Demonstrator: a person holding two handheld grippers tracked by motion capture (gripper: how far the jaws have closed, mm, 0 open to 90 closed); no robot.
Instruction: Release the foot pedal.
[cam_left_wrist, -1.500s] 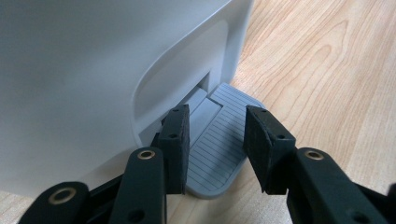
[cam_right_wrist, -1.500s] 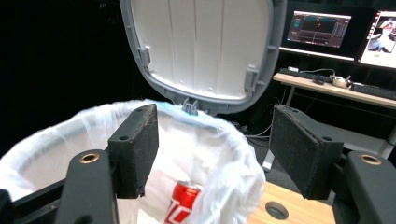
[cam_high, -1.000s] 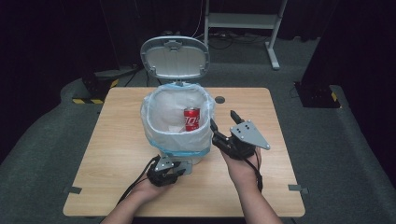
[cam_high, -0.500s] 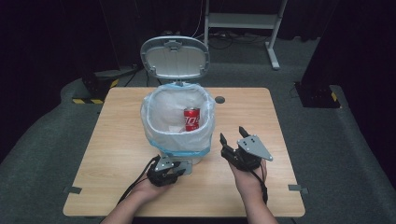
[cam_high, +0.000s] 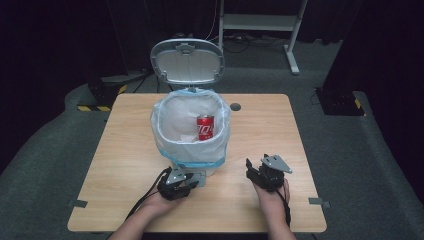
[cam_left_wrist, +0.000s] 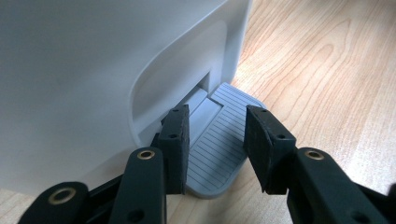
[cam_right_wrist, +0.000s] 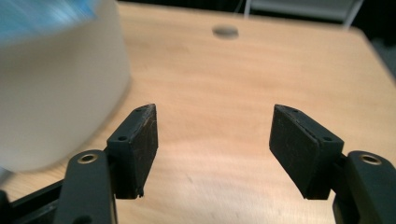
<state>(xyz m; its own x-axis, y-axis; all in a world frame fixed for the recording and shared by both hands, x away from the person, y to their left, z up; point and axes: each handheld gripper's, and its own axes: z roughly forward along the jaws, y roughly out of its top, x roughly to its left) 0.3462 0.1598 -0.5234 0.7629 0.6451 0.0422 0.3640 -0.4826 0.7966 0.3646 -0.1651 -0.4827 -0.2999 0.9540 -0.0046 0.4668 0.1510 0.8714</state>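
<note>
My left gripper (cam_high: 181, 184) presses the grey pedal (cam_left_wrist: 219, 144) at the bin's (cam_high: 190, 135) foot, fingers slightly apart over it, so the lid (cam_high: 187, 61) stands open. Inside the bin sits the red can (cam_high: 205, 127). Right of the bin, my right gripper (cam_high: 260, 171) has drawn back toward me, fingers wide apart and empty, so the drop looks done.

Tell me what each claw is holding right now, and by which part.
Nothing is held. The left claw sits open over the bin's grey pedal, pressing rather than gripping. The right claw is open over bare table.
</note>
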